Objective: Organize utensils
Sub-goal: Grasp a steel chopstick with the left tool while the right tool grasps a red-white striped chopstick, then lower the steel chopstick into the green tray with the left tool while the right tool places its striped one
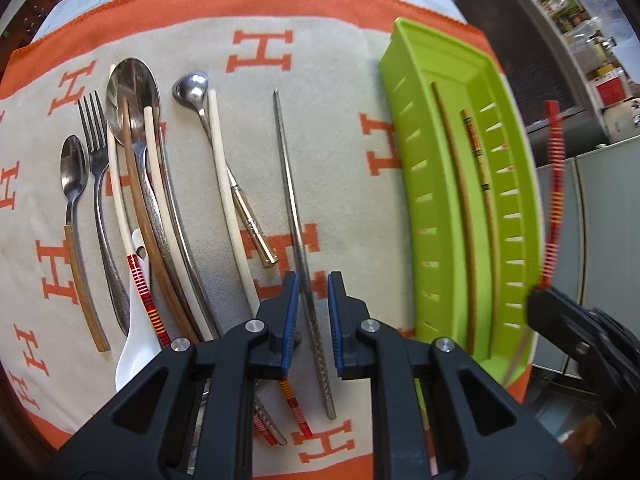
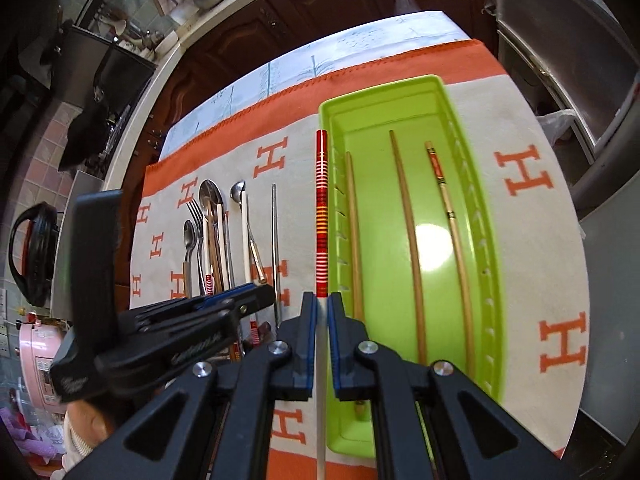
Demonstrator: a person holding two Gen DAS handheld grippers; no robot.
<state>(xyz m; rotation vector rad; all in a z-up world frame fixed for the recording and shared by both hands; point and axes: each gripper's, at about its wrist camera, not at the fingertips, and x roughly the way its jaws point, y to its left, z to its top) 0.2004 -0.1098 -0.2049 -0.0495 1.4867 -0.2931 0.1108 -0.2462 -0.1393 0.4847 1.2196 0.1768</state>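
Blanket edge hides chopstick tail.

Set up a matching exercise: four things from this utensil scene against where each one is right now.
Things:
1. red-striped chopstick
2. metal chopstick
3. fork
4. bamboo chopsticks

Places:
A. inside the green tray
B. between the left hand-held gripper's blue pads
C. clamped in the right hand-held gripper
D. on the cloth, between two spoons

Pairs: 1-C, 2-B, 3-D, 4-A
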